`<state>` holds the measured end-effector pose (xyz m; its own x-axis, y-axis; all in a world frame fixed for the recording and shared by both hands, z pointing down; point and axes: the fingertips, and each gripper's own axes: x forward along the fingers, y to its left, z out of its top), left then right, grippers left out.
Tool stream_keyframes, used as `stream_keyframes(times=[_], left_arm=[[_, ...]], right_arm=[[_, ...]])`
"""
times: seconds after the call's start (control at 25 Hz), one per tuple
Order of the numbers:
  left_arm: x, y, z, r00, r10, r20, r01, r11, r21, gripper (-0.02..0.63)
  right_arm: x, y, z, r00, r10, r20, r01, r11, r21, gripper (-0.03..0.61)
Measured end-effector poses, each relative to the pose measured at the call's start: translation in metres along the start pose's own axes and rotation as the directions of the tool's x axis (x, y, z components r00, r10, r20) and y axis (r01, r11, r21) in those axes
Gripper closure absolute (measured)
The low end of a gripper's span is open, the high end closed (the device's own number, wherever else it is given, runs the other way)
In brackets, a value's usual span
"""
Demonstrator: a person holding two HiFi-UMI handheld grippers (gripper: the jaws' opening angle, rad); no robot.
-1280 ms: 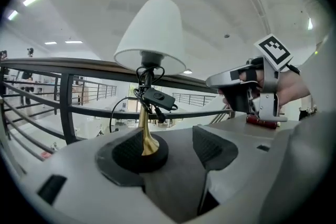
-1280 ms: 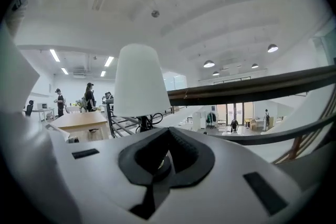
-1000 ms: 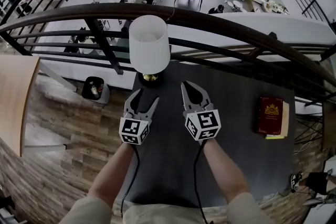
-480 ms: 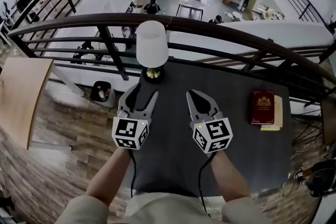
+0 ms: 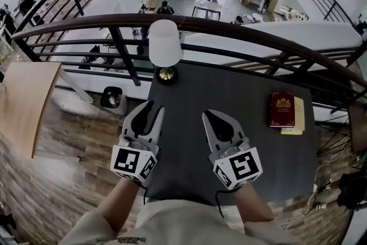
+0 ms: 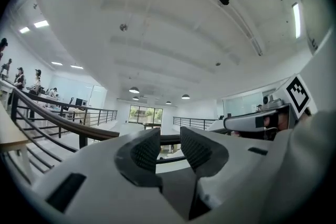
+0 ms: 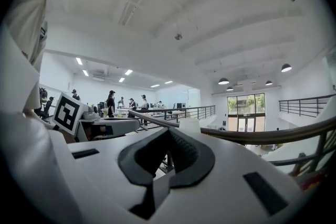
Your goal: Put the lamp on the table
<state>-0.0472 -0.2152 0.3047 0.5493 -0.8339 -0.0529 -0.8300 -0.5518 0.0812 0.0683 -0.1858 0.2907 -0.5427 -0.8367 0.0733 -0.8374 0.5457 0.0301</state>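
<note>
The lamp, with a white shade (image 5: 164, 42) and a brass-and-black base (image 5: 166, 73), stands upright at the far left corner of the dark table (image 5: 229, 94). Both grippers hover over the table's near edge, well short of the lamp and touching nothing. My left gripper (image 5: 153, 108) (image 6: 169, 138) has just been closing; a narrow gap remains between its pads and it holds nothing. My right gripper (image 5: 210, 115) (image 7: 169, 134) has its jaws together and empty. In the right gripper view the lamp shade (image 7: 190, 124) shows just beyond the jaws.
A red book (image 5: 282, 109) lies on a pale one (image 5: 293, 125) at the table's right side. A dark curved railing (image 5: 241, 28) runs right behind the table, with a floor and people far below. A wooden tabletop (image 5: 23, 100) is at the left.
Both grippers have drawn back from the lamp toward the table's near edge and risen. The left jaws have narrowed. The lamp has stayed where it stood.
</note>
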Motion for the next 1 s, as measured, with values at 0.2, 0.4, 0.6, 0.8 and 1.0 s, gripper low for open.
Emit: stream_keyframes(times=[0.2,0.4,0.6,0.8,1.0], left_arm=[[-0.023,-0.016,-0.005,1.0,-0.014,-0.023,0.015,1.0,0.028,0.557],[-0.042,-0.034,-0.017,0.999,-0.047,-0.027,0.049,0.995,0.087,0.607],[-0.048,-0.056,-0.029,0.993,-0.106,-0.049,0.111,0.986,0.122,0.609],[-0.046,-0.067,-0.03,0.989,-0.14,-0.054,0.146,0.982,0.124,0.609],[-0.043,-0.067,-0.028,0.988,-0.148,-0.045,0.152,0.981,0.123,0.609]], right_arm=[[-0.02,0.022,-0.004,0.999,0.037,-0.003,-0.036,0.999,0.039,0.578],[-0.034,0.027,-0.026,1.0,0.011,-0.023,-0.009,0.997,0.079,0.578],[-0.049,0.025,-0.034,0.999,-0.034,0.012,0.032,0.99,0.136,0.58],[-0.048,0.023,-0.033,0.999,-0.053,0.011,0.052,0.994,0.095,0.58],[-0.048,0.017,-0.039,0.996,-0.092,0.001,0.091,0.991,0.099,0.58]])
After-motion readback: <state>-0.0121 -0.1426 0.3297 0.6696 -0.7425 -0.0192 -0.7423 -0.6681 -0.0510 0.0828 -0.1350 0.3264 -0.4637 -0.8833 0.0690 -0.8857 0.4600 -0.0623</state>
